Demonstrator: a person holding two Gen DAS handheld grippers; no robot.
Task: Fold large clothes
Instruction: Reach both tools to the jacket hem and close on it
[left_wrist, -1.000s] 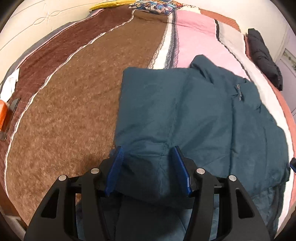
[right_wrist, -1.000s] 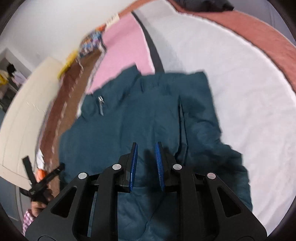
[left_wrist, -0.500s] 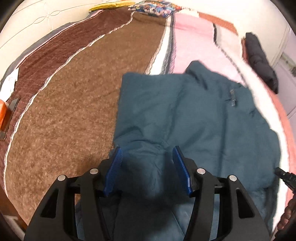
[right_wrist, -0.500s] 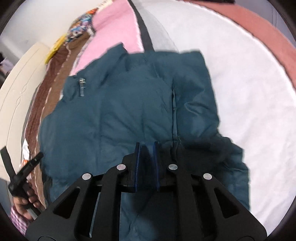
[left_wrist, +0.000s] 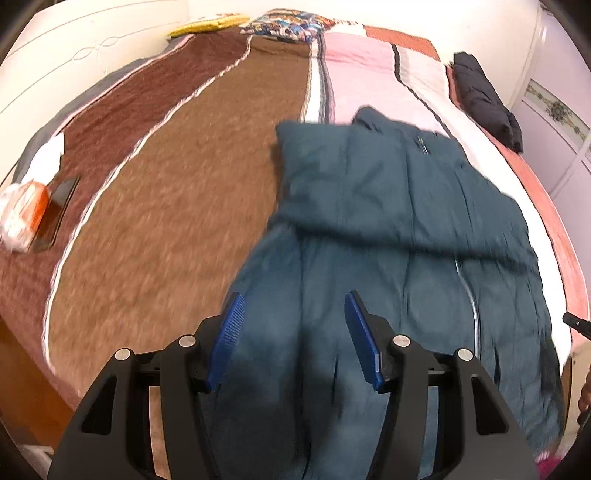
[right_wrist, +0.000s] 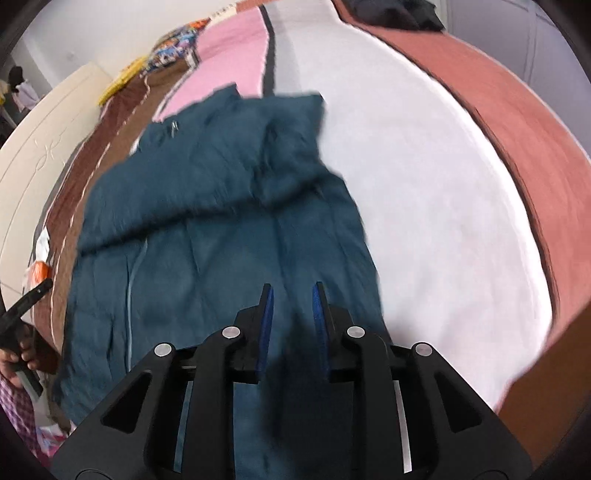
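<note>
Left wrist view: teal jacket (left_wrist: 402, 229) lies lengthwise on bed (left_wrist: 177, 206), long axis running straight ahead of both grippers, left gripper (left_wrist: 293, 332) jaws wide apart, right gripper (right_wrist: 291, 314) jaws partly apart, both over near hem, neither gripping.

Jacket (left_wrist: 388, 229) lay on the bed (left_wrist: 166, 206), far half folded back over the near half. Phone (left_wrist: 55, 210) and packet (left_wrist: 22, 214) sat together at the bed's left edge, pillows (left_wrist: 288, 27) at the head, dark garment (left_wrist: 484, 99) far right.
</note>
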